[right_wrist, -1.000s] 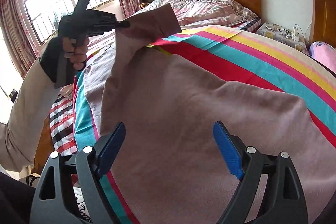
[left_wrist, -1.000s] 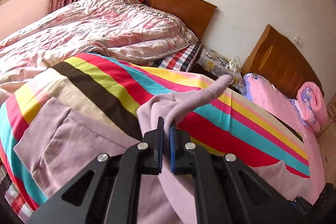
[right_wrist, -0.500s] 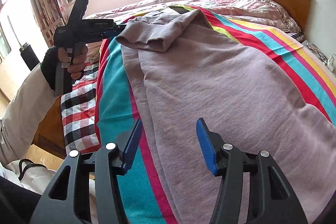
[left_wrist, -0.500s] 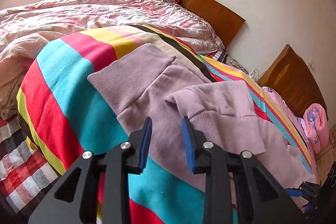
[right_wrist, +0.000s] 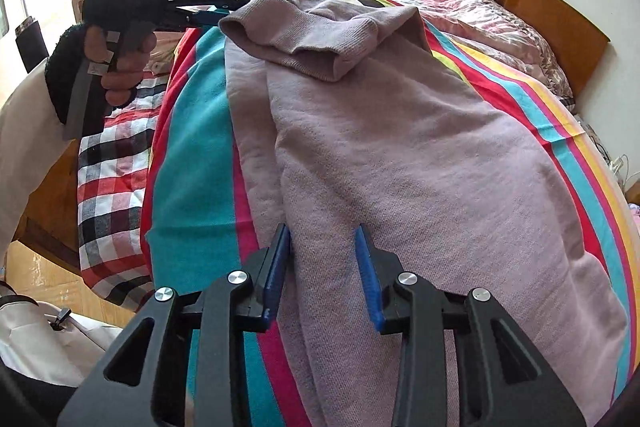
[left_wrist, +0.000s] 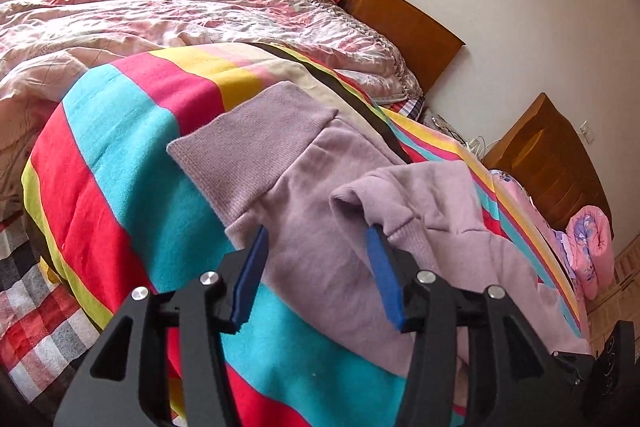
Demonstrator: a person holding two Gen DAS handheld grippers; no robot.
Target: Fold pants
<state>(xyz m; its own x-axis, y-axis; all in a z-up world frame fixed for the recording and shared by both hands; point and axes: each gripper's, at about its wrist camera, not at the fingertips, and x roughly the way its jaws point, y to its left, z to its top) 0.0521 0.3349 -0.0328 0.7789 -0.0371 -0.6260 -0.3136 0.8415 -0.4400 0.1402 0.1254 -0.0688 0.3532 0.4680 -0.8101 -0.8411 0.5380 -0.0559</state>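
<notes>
Mauve knit pants [right_wrist: 400, 167] lie lengthwise on a striped blanket [right_wrist: 188, 163]. One leg is folded over the other, and its ribbed cuff [right_wrist: 320, 39] rests on top at the far end. In the left wrist view the pants [left_wrist: 320, 259] lie under my open left gripper [left_wrist: 316, 239]; the upper cuff [left_wrist: 404, 203] touches its right finger. The same left gripper [right_wrist: 216, 9] shows in the right wrist view, next to the cuffs. My right gripper [right_wrist: 322, 239] is open, low over the near fold edge of the pants.
The striped blanket [left_wrist: 132, 131] covers a bed with a pink quilt [left_wrist: 192, 15] and a wooden headboard [left_wrist: 400, 27]. A checked sheet [right_wrist: 108, 171] hangs at the left edge. A second bed with a pink bundle [left_wrist: 592, 251] stands at the right.
My left gripper carried the pant leg over and laid it on the other leg, then opened and let the cuff go. My right gripper's fingers have narrowed and moved down to the pants' near edge.
</notes>
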